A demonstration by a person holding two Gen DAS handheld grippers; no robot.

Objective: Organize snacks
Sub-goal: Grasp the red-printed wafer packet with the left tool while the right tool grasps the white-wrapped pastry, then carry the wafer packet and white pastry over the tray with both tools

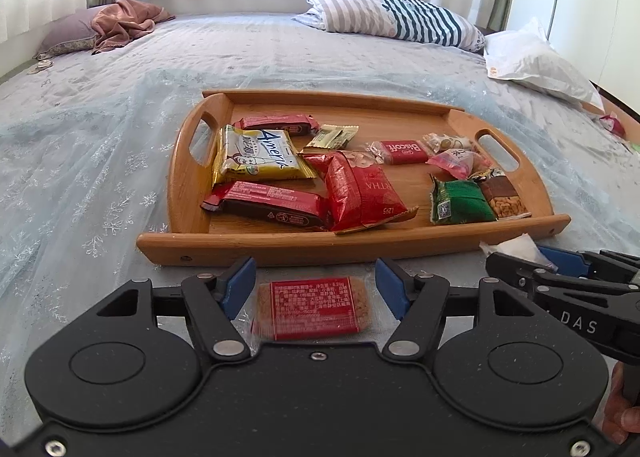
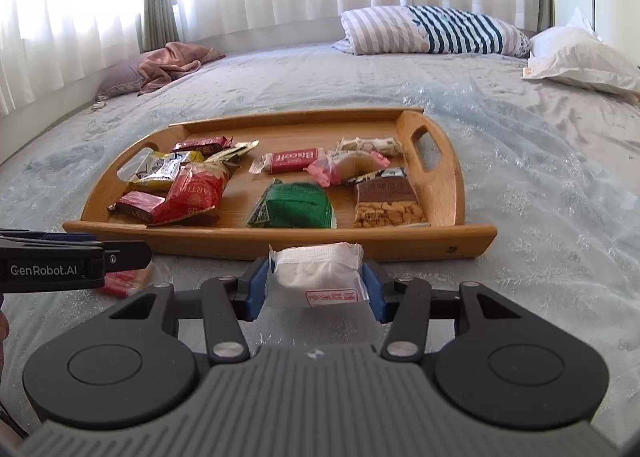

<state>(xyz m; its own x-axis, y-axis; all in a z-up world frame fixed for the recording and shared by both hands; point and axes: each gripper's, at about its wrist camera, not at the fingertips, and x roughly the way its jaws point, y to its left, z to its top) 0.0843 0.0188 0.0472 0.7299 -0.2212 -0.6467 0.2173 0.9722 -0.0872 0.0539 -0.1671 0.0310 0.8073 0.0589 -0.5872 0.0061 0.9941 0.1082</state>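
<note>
The left gripper hangs low over the pale blue snowflake-patterned bedspread, its blue-padded jaws spread wide on either side of a flat biscuit in a clear wrapper with a red label; the biscuit lies on the bedspread between the pads, and I cannot tell whether either pad touches it. At 12 o'clock from this gripper, just beyond the biscuit, sits the oblong wooden tray with cut-out handles, which carries the sorted snacks: a yellow biscuit packet at the tray's 9 o'clock side, a long dark red bar in front of it, a crinkled red bag near the middle, a small red Biscoff packet toward 1 o'clock, and a green packet beside a peanut bar in clear wrap at the 4 o'clock corner. The right gripper is at the left one's 3 o'clock, and its jaws are closed narrowly on a white snack in a translucent wrapper, held just short of the tray's near rim. In the right wrist view the left gripper enters from 9 o'clock with the red-labelled biscuit partly visible below it. A striped pillow lies far back at 1 o'clock.
</note>
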